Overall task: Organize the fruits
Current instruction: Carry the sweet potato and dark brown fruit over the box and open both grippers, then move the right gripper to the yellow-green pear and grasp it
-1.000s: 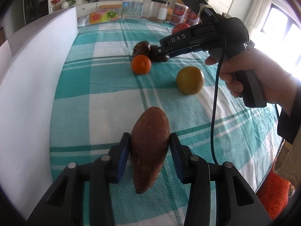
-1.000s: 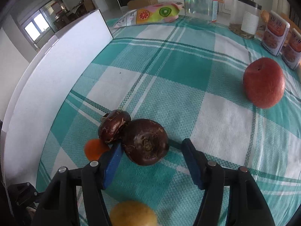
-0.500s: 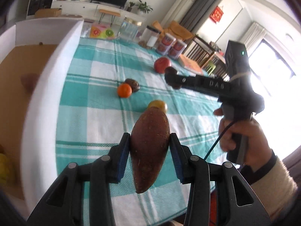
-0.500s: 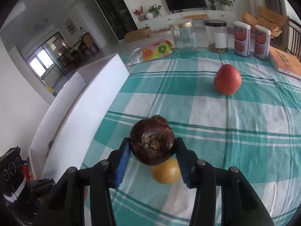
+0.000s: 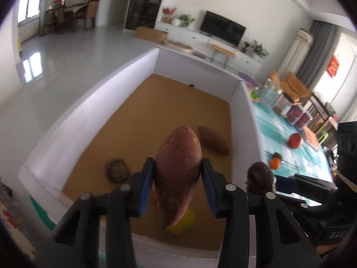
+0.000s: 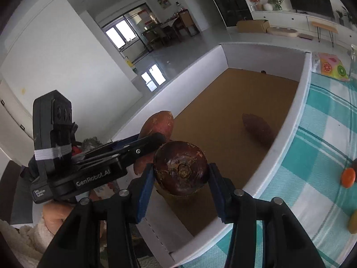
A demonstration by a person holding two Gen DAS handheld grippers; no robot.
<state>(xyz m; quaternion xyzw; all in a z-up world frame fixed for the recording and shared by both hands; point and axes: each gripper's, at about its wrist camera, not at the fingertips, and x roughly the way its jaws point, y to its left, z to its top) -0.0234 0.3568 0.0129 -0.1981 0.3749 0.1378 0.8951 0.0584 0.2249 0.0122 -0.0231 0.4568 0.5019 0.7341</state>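
My left gripper is shut on a reddish-brown sweet potato and holds it above the near end of a white box with a brown floor. My right gripper is shut on a dark round water chestnut over the box's near right corner. The left gripper also shows in the right wrist view. In the box lie another sweet potato, a dark round fruit and a yellow fruit.
On the teal checked cloth to the right lie an orange, a red apple, a dark chestnut and a yellow fruit. Jars and cans stand at the far end.
Both grippers have swung left from above the cloth to above the box, each still carrying its load.
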